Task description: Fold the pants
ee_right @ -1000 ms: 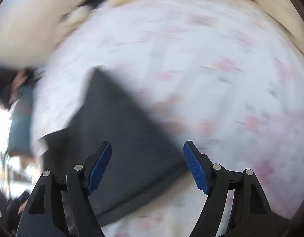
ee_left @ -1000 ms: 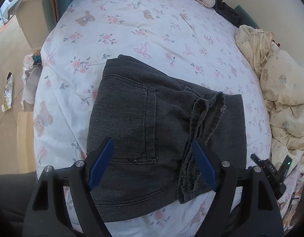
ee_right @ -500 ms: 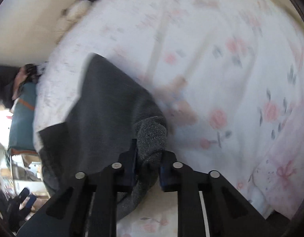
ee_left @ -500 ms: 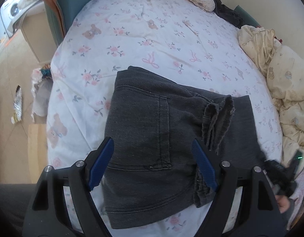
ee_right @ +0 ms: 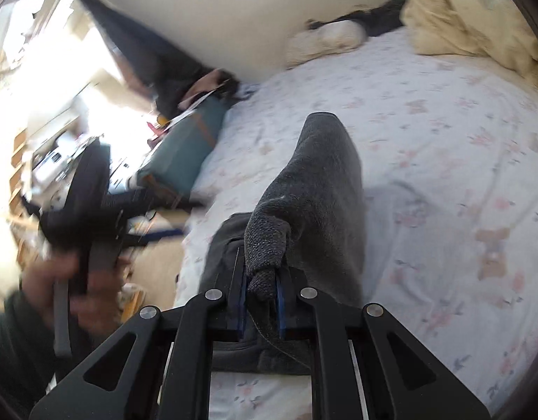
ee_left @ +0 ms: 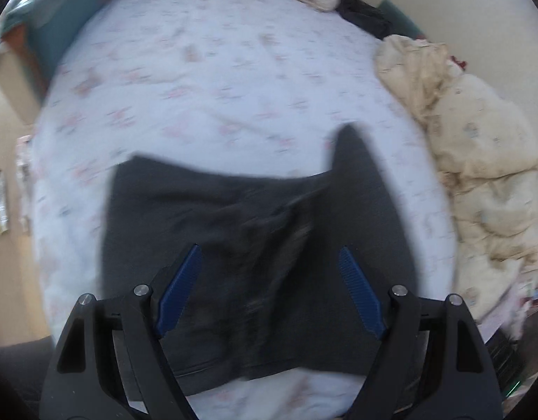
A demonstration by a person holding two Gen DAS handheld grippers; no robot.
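While the dark grey denim pants point(ee_left: 254, 255) lie partly folded on the white floral-print bed sheet point(ee_left: 205, 80), filling the lower middle of the left wrist view, one corner of them stands raised as a dark peak toward the centre right of that frame. That view is blurred, so seams and pockets cannot be made out.

In the right wrist view the right hand-held gripper point(ee_right: 261, 301) is clamped on a bunched edge of the grey fabric at the bottom centre of the frame, its blue pads pressed against the cloth, and a flap rises from the jaws toward the middle of the picture, lifted clear of the sheet. The left hand-held gripper point(ee_left: 269, 290) hangs over the pants with its blue fingers point(ee_left: 179, 290) spread wide and nothing between them; it also shows, blurred, at the left edge of the right wrist view. A crumpled cream quilt point(ee_left: 479, 161) is heaped along the right of the bed, apart from the pants.

This looks like the middle of a fold, with the lifted end being carried over the rest of the garment. The next move probably calls for laying that flap flat with edges aligned, the free gripper holding the lower layers in place.
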